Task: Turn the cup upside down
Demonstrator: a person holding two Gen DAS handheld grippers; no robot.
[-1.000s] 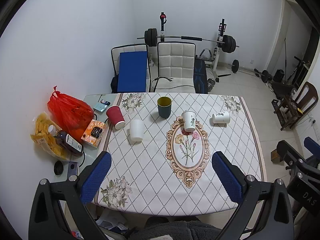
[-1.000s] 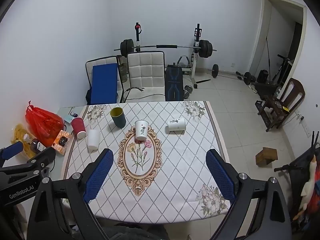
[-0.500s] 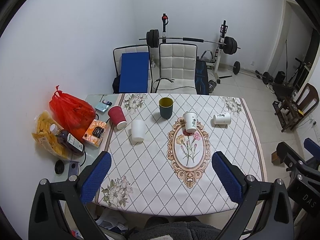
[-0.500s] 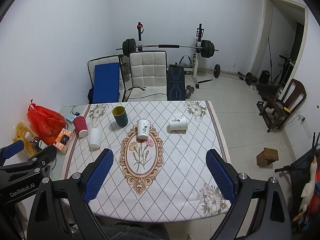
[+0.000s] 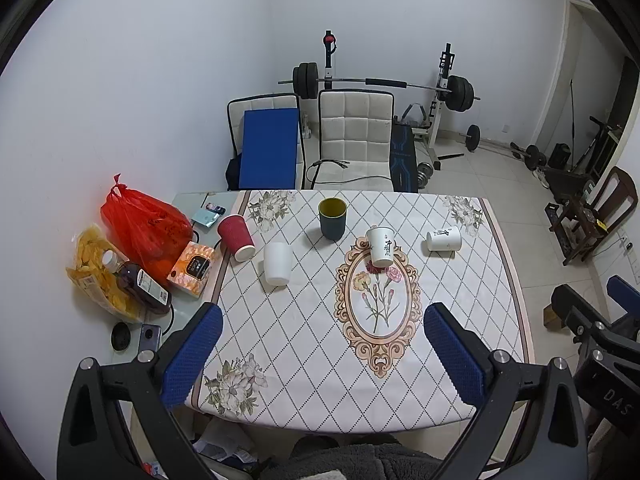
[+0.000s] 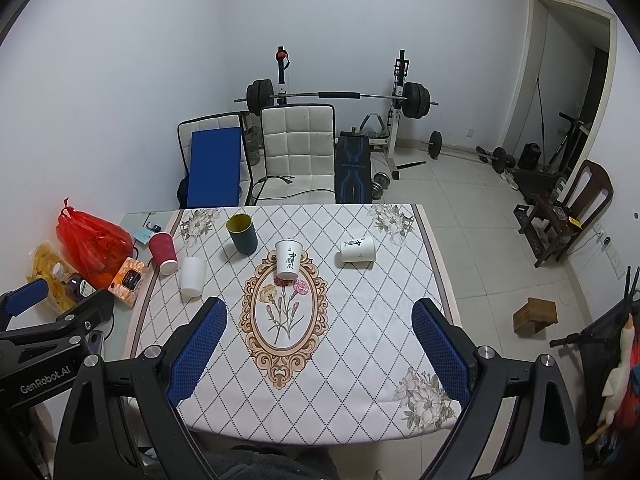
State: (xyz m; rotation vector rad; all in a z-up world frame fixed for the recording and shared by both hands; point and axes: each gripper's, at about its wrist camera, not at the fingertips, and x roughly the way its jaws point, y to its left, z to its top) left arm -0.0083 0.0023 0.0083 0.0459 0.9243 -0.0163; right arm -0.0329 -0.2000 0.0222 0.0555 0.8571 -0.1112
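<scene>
Several cups stand on the patterned tablecloth (image 5: 304,336). A dark green cup (image 5: 332,218) (image 6: 241,234) is upright at the back. A white printed paper cup (image 5: 381,246) (image 6: 288,259) is upright at the top of the oval flower motif. Another printed cup (image 5: 443,238) (image 6: 357,249) lies on its side to the right. A plain white cup (image 5: 277,263) (image 6: 192,275) and a red cup (image 5: 236,232) (image 6: 163,251) sit at the left. My left gripper (image 5: 322,360) and right gripper (image 6: 320,352) are both open and empty, high above the table's near edge.
A red plastic bag (image 5: 144,228), a bag of snacks (image 5: 96,272), a bottle (image 5: 138,282) and a small box (image 5: 194,268) sit on the glass strip to the left. Two chairs (image 5: 354,140) and a barbell rack (image 5: 380,84) stand behind the table. A wooden chair (image 6: 568,216) is at right.
Both views have shifted slightly; the table and cups sit a little lower in frame. No cup has moved. Both grippers stay open.
</scene>
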